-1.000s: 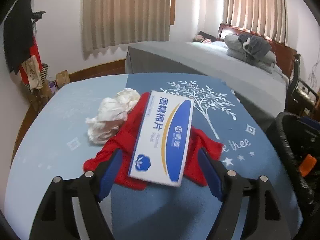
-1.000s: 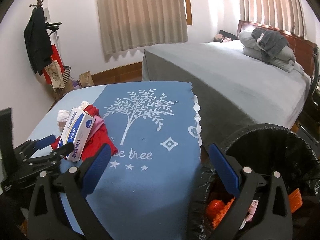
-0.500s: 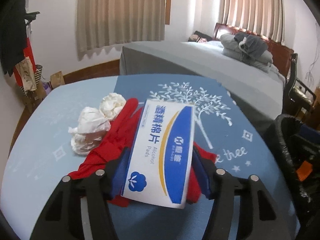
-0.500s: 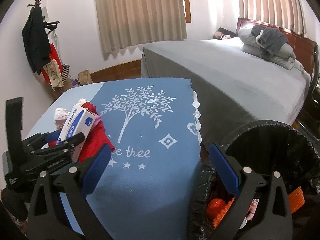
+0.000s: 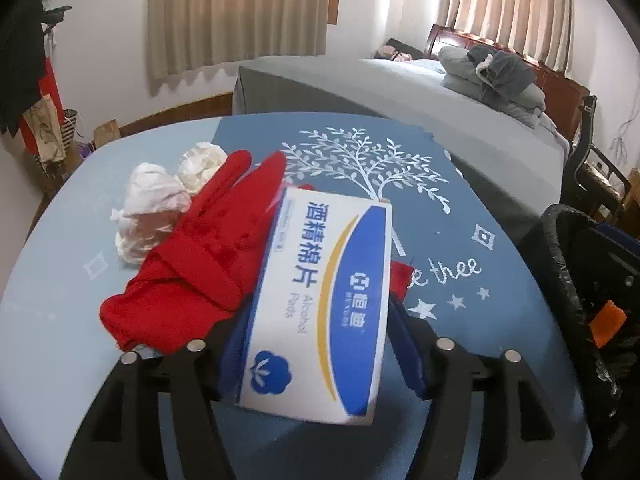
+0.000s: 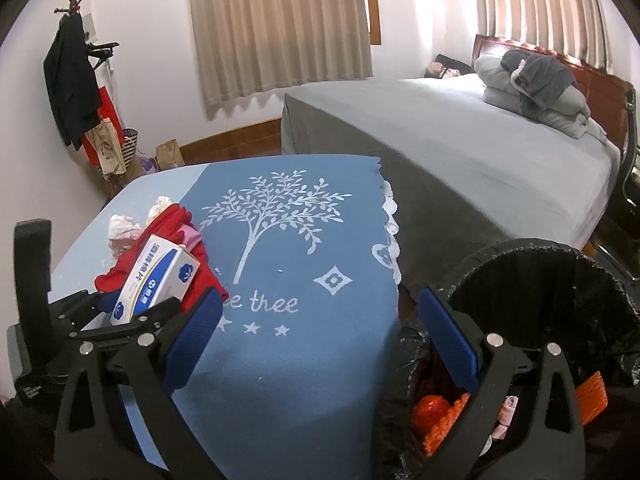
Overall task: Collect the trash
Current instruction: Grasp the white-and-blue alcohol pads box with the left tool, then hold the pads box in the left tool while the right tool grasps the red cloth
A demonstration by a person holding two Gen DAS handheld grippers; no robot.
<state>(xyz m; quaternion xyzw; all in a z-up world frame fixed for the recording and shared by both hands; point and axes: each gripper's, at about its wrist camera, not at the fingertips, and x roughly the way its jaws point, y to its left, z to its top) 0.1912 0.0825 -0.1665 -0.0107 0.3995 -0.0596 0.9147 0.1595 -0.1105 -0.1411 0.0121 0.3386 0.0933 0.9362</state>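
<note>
I see a white and blue box of alcohol pads (image 5: 320, 300), tilted, its far end up over a red glove (image 5: 200, 256) that lies flat on the blue tablecloth (image 5: 460, 280). Two crumpled white tissues (image 5: 160, 204) lie just behind the glove.

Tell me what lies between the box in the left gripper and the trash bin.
Only bare blue tablecloth with its white tree print; the right wrist view shows nothing else between the box and the black-lined bin.
</note>
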